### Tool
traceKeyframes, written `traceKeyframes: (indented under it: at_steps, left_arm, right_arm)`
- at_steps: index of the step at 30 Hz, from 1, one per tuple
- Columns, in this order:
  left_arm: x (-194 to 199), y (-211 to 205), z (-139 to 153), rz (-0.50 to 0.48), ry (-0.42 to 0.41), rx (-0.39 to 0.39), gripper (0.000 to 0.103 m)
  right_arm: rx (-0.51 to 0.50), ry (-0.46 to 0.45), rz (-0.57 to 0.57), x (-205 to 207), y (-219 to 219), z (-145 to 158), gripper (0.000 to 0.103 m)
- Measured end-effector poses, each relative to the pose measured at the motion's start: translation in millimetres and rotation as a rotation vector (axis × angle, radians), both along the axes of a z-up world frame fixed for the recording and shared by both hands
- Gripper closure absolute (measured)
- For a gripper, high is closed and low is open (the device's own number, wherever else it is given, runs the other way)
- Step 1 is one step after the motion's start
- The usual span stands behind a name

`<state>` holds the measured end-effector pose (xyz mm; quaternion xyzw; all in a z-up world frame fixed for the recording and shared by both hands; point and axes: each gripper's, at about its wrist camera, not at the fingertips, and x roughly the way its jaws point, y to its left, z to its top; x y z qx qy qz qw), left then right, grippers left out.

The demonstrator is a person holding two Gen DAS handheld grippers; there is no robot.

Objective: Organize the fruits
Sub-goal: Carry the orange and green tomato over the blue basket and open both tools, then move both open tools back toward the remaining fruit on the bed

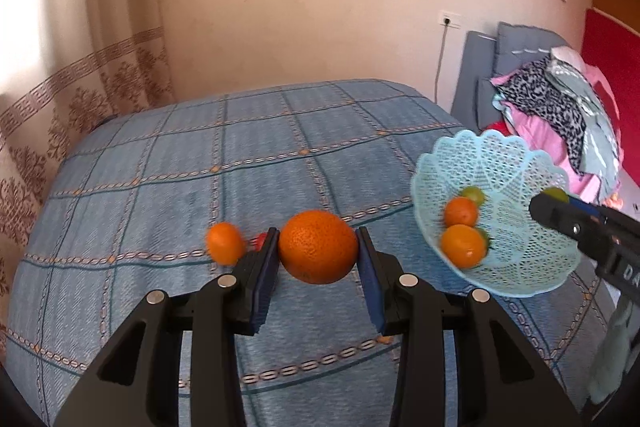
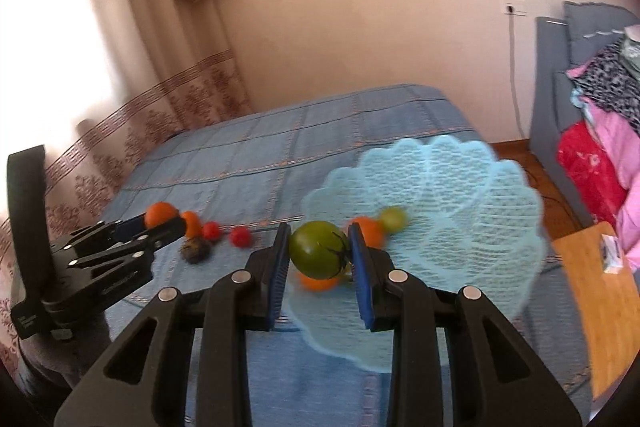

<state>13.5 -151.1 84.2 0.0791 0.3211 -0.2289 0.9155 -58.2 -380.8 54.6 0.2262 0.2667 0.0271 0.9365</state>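
Observation:
My left gripper (image 1: pixel 318 247) is shut on a big orange (image 1: pixel 318 247) above the blue checked bedspread (image 1: pixel 180 163). A small orange (image 1: pixel 225 242) lies just left of it. My right gripper (image 2: pixel 319 251) is shut on a green tomato (image 2: pixel 319 255) and holds it over the near rim of the light blue lace basket (image 2: pixel 460 211). The basket (image 1: pixel 508 167) holds two small oranges (image 1: pixel 463 245) and a green fruit (image 1: pixel 473 195). The left gripper (image 2: pixel 160 223) shows at the left in the right wrist view, the right gripper (image 1: pixel 552 205) at the right in the left wrist view.
On the bedspread lie two red fruits (image 2: pixel 240 235), a small orange (image 2: pixel 193 223) and a dark fruit (image 2: pixel 195 250). A wooden table (image 2: pixel 600 303) stands at the right. A grey headboard with piled clothes (image 1: pixel 560 107) is at the far right. Curtains (image 1: pixel 80 99) hang at the left.

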Motion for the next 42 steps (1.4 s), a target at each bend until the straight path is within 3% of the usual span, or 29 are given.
traceKeyframes:
  at_steps: [8, 20, 35, 37, 38, 42]
  left_arm:
    - [-16, -49, -2, -0.095, -0.018, 0.044, 0.065]
    - [-29, -111, -4, -0.214, -0.050, 0.071, 0.064]
    - [-27, -140, -18, -0.267, -0.023, 0.086, 0.064]
    - [-28, -141, -18, -0.269, -0.032, 0.084, 0.051]
    - [-30, -141, -17, -0.269, -0.036, 0.082, 0.037]
    - [-28, -137, -16, -0.263, -0.048, 0.080, 0.035]
  right_arm:
    - [0.039, 0.001, -0.112, -17, -44, -13, 0.073]
    - [0.069, 0.018, -0.164, -16, -70, -26, 0.073]
    - [0.077, 0.058, -0.179, -8, -72, -39, 0.073]
    - [0.089, 0.062, -0.178, -7, -74, -41, 0.072]
    - [0.091, 0.066, -0.176, -7, -74, -42, 0.068]
    - [0.082, 0.069, -0.181, -6, -71, -41, 0.061]
